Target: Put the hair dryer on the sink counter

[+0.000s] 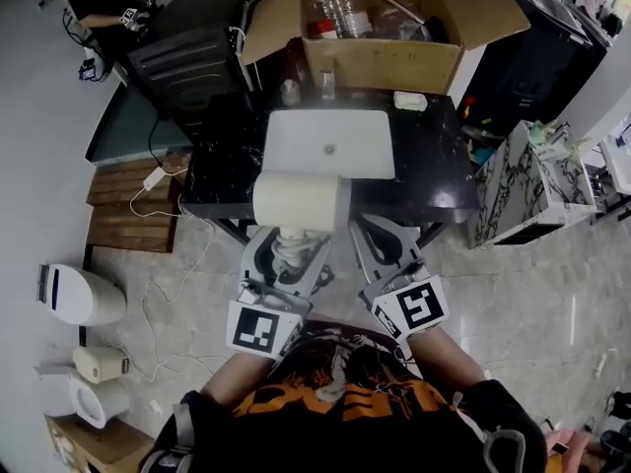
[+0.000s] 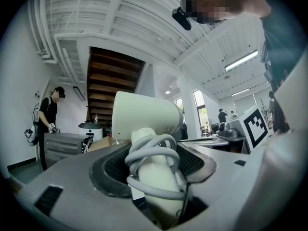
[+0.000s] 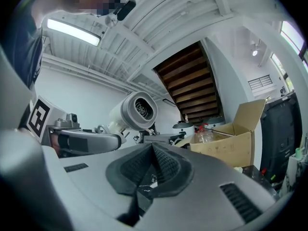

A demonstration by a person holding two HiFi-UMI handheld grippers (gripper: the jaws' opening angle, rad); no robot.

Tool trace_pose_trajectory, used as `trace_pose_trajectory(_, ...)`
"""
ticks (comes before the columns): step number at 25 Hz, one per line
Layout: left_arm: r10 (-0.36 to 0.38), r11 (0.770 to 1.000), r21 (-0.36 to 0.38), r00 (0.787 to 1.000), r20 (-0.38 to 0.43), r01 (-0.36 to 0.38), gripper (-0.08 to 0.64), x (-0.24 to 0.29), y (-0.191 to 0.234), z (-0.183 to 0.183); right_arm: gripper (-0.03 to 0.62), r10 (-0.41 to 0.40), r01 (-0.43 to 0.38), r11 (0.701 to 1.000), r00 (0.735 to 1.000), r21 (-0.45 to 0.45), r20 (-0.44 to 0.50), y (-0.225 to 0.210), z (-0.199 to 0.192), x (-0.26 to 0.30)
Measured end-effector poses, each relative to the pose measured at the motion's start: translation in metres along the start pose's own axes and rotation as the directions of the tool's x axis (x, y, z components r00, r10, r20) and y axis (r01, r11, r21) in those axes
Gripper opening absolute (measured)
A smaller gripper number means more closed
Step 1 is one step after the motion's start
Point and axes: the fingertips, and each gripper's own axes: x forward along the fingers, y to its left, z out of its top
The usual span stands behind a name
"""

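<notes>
seen from above, both grippers are held out close in front of the person's chest, side by side and tilted upward, toward a black sink counter (image 1: 444, 180) with a white basin (image 1: 330, 144). the left gripper (image 1: 288, 256) is clamped on the handle of a white hair dryer (image 1: 296, 200), around which the cord (image 2: 155, 150) is wound. the dryer's barrel is carried above the jaws, in the air over the counter's near edge, just in front of the basin and not set down. the right gripper (image 1: 383, 244) is held just beside it, jaws pressed together and empty. a cardboard box (image 1: 394, 62) is seen at the far side of the counter.
</notes>
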Motion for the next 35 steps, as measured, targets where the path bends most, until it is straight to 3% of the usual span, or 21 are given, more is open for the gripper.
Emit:
trace_pose_trajectory(7,0.027,1.000,-0.001,1.000,0.002,-0.027,0.291,0.022,0.052,-0.006,0.014,-0.016,0.016,1.000,1.000,0.007,-0.013,-0.016,-0.014,0.050)
trace_pose_trajectory(16,0.078,0.997,-0.013,0.997,-0.014,-0.078,0.291,0.047,0.151,-0.018,0.014,0.046,-0.046,0.999,0.998,0.005,-0.045,-0.009,-0.027,0.156)
trace_pose_trajectory(27,0.024,0.999,-0.041,1.000,-0.013,-0.025,0.292,0.102,0.298,-0.020,0.014,0.012,-0.013,1.000,0.998,-0.021,-0.064,-0.013,-0.026,0.313)
trace_pose_trajectory(35,0.005,0.999,-0.052,1.000,-0.007,-0.005,0.293,0.099,0.390,-0.036,0.014,0.033,-0.035,0.999,0.996,-0.024,-0.080,0.026,-0.047,0.407)
